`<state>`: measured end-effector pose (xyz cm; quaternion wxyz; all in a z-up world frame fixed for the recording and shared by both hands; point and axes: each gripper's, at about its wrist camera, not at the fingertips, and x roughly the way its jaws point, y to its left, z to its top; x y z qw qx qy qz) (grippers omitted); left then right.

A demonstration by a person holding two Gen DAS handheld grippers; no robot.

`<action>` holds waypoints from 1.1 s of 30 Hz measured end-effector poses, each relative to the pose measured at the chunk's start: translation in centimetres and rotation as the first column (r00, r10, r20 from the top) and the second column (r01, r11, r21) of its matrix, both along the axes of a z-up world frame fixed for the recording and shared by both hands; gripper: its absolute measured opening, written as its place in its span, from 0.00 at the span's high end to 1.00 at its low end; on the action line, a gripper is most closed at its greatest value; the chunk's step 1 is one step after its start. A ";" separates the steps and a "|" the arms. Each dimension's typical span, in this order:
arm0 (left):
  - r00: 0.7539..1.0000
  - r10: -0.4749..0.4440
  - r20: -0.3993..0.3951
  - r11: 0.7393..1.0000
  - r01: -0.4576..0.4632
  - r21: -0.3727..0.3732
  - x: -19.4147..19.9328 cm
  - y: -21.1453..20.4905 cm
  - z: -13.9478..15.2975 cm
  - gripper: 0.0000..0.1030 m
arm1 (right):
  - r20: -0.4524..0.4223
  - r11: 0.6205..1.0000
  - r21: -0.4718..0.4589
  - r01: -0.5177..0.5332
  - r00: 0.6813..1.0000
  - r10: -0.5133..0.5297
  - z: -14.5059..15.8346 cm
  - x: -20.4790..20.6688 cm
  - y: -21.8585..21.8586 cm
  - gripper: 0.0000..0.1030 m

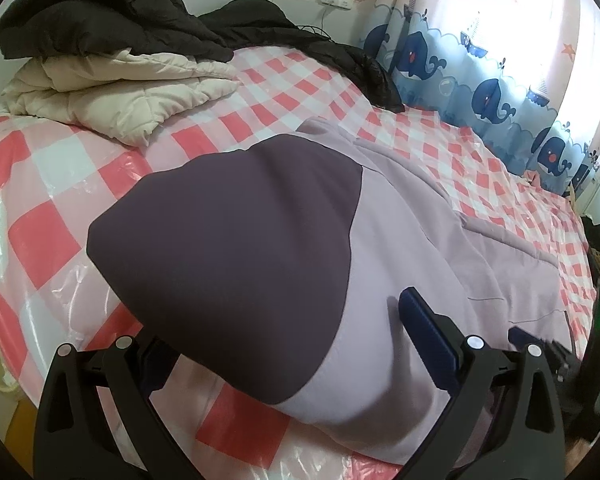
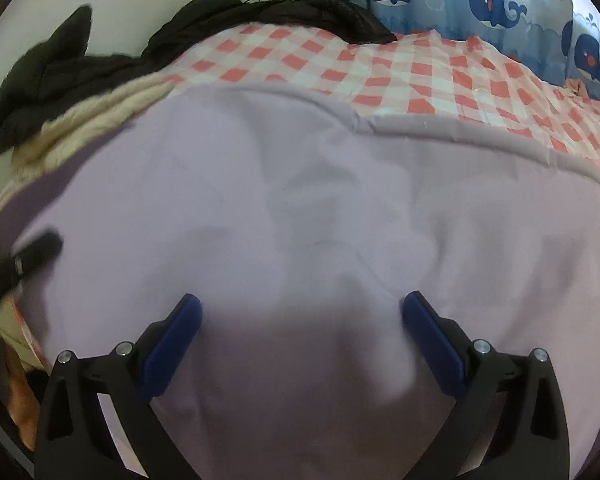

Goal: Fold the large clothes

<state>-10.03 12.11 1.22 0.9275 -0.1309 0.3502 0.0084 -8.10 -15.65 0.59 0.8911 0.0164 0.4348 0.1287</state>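
Note:
A large lilac garment (image 1: 420,220) with a dark purple panel (image 1: 228,232) lies spread on the pink-checked bed (image 1: 44,232). My left gripper (image 1: 288,320) hangs open low over its near edge. The dark panel hides the left finger's tip, and the blue pad (image 1: 424,324) of the right finger rests by the lilac cloth. My right gripper (image 2: 300,306) is open too, both blue pads (image 2: 180,340) just above the lilac garment (image 2: 300,200), with nothing pinched. The left gripper (image 2: 36,252) shows blurred at the left edge of the right wrist view. The right gripper (image 1: 540,344) shows at the lower right of the left wrist view.
A folded cream quilted coat (image 1: 112,92) with black jackets (image 1: 100,12) on top sits at the bed's far left. Another black jacket (image 1: 340,52) lies by the whale-print curtain (image 1: 480,80). A wall socket (image 1: 336,0) with a cable hangs behind. Clear plastic covers the bed's near edge.

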 end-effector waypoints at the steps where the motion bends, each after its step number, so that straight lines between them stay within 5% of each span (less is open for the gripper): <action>1: 1.000 -0.002 0.003 1.000 0.002 0.009 -0.1 -0.1 0.1 0.08 | 0.003 1.000 0.000 0.000 1.000 0.000 -0.1 -0.4 0.0 0.05; 15: 1.000 0.000 -0.003 1.000 0.000 0.011 -1.1 -0.6 0.1 0.08 | 0.031 1.000 -0.025 -0.010 0.999 0.011 -1.0 -2.8 -0.2 0.05; 18: 1.000 -0.003 -0.019 0.999 0.002 -0.034 -1.0 0.0 -0.2 0.08 | 0.037 0.999 -0.030 -0.013 0.999 0.014 -1.1 -2.9 -0.2 0.05; 20: 0.998 0.002 -0.056 0.988 -0.011 -0.151 -0.3 1.8 -1.1 0.08 | 0.040 0.999 -0.031 -0.017 0.999 0.018 -1.1 -2.9 -0.1 0.05; 22: 0.992 0.026 -0.123 0.926 -0.070 -0.372 0.5 5.4 -2.9 0.08 | 0.036 0.999 -0.030 -0.024 0.999 0.026 -1.0 -2.9 -0.2 0.05; 25: 0.987 0.037 -0.158 0.848 -0.114 -0.517 1.0 8.9 -4.4 0.08 | 0.024 0.999 -0.022 -0.035 0.999 0.035 -0.9 -2.8 -0.3 0.05; 28: 0.985 0.057 -0.163 0.796 -0.143 -0.588 1.0 10.8 -5.0 0.08 | 0.017 0.999 -0.031 -0.034 0.999 0.035 -0.7 -2.9 -0.2 0.05; 33: 0.974 0.023 -0.227 0.752 -0.166 -0.638 2.0 11.2 -6.6 0.08 | 0.076 0.999 -0.042 0.000 0.997 0.003 0.4 -3.9 -0.1 0.05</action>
